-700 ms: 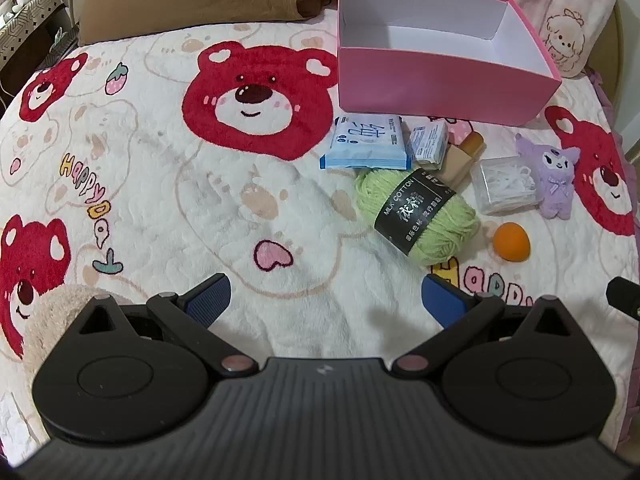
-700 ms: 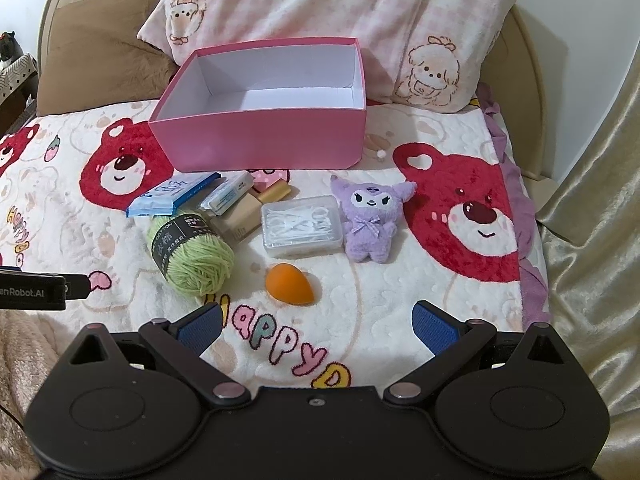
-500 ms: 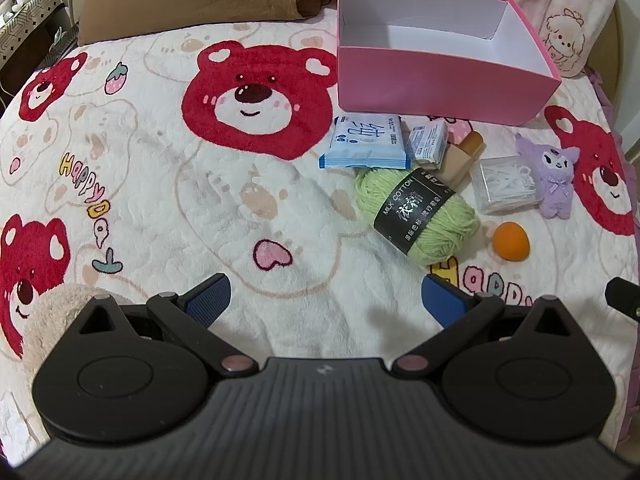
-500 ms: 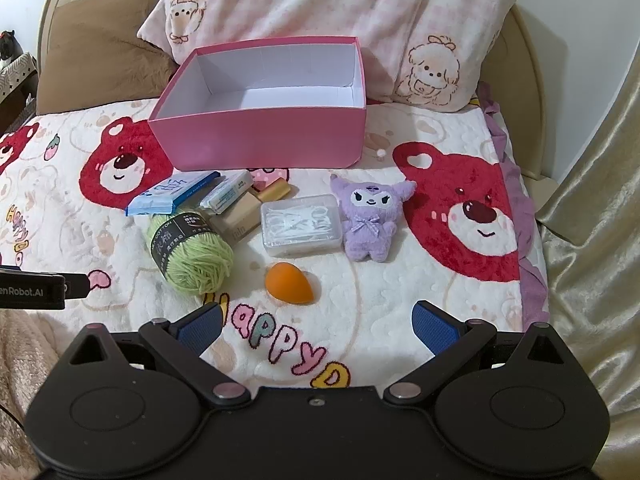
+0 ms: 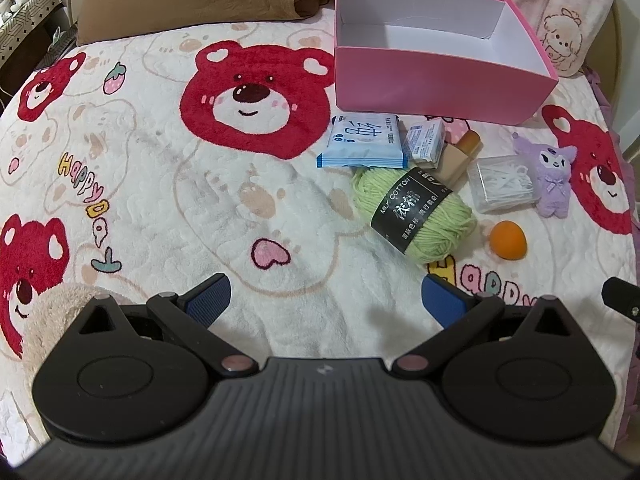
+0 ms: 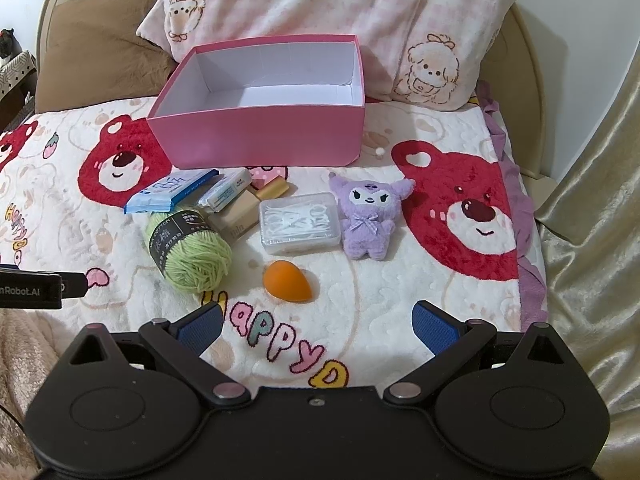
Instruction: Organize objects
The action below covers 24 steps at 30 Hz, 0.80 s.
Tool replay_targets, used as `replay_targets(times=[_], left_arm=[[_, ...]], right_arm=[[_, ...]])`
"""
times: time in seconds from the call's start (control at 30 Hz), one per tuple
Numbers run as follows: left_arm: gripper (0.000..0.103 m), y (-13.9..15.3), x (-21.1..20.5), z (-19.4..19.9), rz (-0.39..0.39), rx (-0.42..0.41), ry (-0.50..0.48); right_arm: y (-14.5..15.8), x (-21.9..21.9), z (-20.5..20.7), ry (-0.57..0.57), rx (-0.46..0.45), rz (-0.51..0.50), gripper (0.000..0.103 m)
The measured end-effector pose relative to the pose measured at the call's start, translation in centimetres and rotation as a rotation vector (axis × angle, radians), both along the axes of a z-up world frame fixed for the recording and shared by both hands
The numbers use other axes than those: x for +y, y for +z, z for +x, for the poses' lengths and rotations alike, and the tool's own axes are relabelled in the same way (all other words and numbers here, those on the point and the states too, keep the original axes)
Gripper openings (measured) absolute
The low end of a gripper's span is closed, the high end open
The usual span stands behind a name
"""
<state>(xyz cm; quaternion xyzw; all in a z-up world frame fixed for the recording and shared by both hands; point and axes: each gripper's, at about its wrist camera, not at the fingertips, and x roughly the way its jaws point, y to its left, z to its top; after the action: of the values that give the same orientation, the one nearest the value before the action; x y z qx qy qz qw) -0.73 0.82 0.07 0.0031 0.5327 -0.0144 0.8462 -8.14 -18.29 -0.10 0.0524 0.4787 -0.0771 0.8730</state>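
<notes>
An empty pink box (image 6: 260, 136) (image 5: 436, 80) stands at the back of the bed. In front of it lie a blue tissue pack (image 6: 172, 191) (image 5: 362, 140), a small white packet (image 6: 226, 192), a tan bottle (image 6: 244, 212), green yarn (image 6: 190, 250) (image 5: 416, 214), a clear box of floss picks (image 6: 298, 223), a purple plush (image 6: 370, 218) and an orange sponge (image 6: 286, 282) (image 5: 507, 239). My left gripper (image 5: 324, 300) is open and empty, short of the yarn. My right gripper (image 6: 316, 322) is open and empty, just short of the sponge.
A bear-print blanket (image 6: 460, 220) covers the bed. Pillows (image 6: 340, 4) lean behind the box. A beige curtain (image 6: 592, 200) hangs at the right edge. A tan fuzzy object (image 5: 52, 308) lies by the left gripper.
Both views have shifted very slightly; the objects lie as before and both grippers stay open.
</notes>
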Motion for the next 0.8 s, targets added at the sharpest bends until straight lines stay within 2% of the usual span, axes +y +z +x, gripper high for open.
replay_targets(times=[0.43, 0.8], left_arm=[[0.103, 0.0, -0.3, -0.3, -0.001, 0.002, -0.003], [0.103, 2.2, -0.3, -1.2, -0.027, -0.056, -0.035]], right_arm=[[0.0, 0.1, -0.2, 0.004, 0.011, -0.005, 0.102], [0.5, 0.1, -0.2, 0.015, 0.007, -0.008, 0.102]])
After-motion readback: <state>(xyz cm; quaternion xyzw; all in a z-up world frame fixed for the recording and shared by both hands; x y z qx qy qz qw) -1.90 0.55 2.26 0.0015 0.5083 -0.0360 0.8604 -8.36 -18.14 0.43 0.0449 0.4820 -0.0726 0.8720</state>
